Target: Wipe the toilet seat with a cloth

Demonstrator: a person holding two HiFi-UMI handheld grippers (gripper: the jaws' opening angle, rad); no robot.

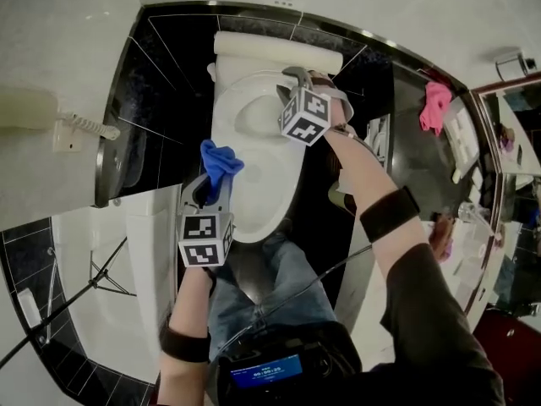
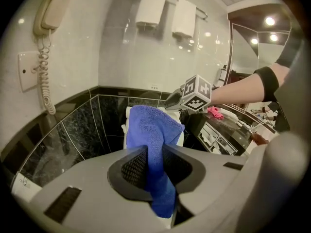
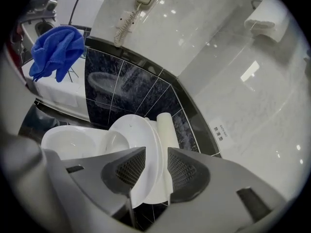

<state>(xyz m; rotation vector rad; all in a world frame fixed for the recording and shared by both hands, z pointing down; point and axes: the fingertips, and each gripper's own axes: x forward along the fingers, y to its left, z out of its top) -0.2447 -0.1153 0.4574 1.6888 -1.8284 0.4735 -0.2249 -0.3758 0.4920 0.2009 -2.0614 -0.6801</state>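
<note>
The white toilet (image 1: 254, 184) stands in the middle of the head view, its lid (image 3: 138, 140) raised against the tank (image 1: 275, 51). My left gripper (image 1: 213, 191) hovers over the bowl's left rim, shut on a blue cloth (image 1: 220, 163) that sticks up from its jaws (image 2: 153, 130). My right gripper (image 1: 297, 76) is at the back of the bowl by the lid. In the right gripper view its jaws (image 3: 156, 154) stand open on either side of the lid's edge; no pad visibly presses on it. The blue cloth (image 3: 56, 50) also shows at that view's upper left.
A corded wall phone (image 1: 76, 125) hangs to the left above black tiles. A dark vanity counter (image 1: 406, 142) with a pink cloth (image 1: 435, 104) lies to the right. White towels (image 2: 165, 8) hang on a rail above the tank. Thin stand legs (image 1: 101, 273) cross the floor at left.
</note>
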